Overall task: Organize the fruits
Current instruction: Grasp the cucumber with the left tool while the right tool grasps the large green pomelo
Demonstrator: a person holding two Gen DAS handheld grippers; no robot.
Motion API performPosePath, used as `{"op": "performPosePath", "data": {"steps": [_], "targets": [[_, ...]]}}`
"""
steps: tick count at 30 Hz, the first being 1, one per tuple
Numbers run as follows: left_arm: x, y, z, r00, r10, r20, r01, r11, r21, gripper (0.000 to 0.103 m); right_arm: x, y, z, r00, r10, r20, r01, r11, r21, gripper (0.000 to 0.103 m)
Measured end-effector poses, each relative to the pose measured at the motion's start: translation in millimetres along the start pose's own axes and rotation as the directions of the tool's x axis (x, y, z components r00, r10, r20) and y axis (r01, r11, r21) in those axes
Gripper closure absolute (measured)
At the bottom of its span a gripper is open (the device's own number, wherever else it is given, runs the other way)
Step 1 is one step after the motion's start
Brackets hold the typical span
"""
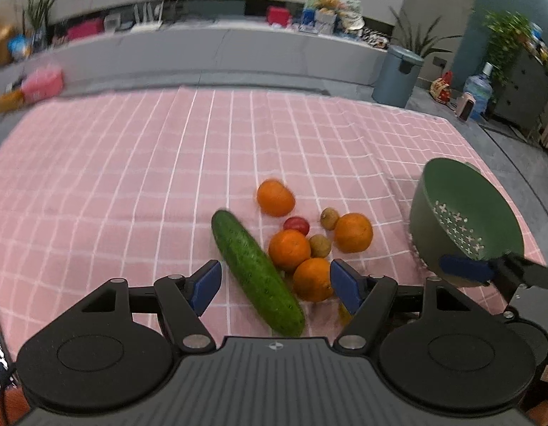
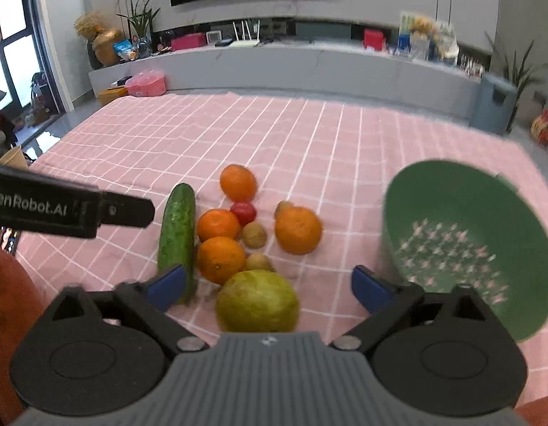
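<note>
Both tools released: left tool [image 1: 275,285] fingertip hides orange [image 1: 313,279] edge; colander [image 2: 469,248] blurred.

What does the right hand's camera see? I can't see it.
Open right gripper above a yellow-green round fruit on a pink checked tablecloth. Beyond lie four oranges, a long green cucumber and an empty green plastic colander.

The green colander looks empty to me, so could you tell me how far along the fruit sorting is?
Done: nothing; the green colander holds no fruit. In hand: nothing; the left gripper and right gripper hang open over the pile. Left: four oranges, cucumber, tomato, the small brown fruits and the large yellow-green fruit.
</note>
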State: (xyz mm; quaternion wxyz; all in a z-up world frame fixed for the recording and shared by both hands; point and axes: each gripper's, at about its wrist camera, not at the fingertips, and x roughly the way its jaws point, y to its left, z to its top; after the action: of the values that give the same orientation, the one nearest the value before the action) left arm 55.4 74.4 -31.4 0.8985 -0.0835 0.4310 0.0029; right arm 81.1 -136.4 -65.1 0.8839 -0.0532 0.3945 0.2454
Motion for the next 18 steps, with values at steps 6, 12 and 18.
{"op": "performPosePath", "data": {"steps": [6,12,18], "targets": [[19,22,-5,0.997,-0.043,-0.057,0.037,0.994,-0.106,0.022,23,-1,-1,0.998,0.034,-0.044,-0.032,0.998,0.046,0.02],[37,35,-4,0.995,-0.056,-0.081,0.04,0.982,-0.187,0.022,40,-5,-5,0.995,0.059,-0.077,-0.054,0.996,0.068,0.027],[51,36,2,0.993,-0.018,-0.115,-0.006,0.98,-0.201,0.03,46,-8,-9,0.991,0.066,-0.114,-0.057,0.995,0.086,0.038]]}}
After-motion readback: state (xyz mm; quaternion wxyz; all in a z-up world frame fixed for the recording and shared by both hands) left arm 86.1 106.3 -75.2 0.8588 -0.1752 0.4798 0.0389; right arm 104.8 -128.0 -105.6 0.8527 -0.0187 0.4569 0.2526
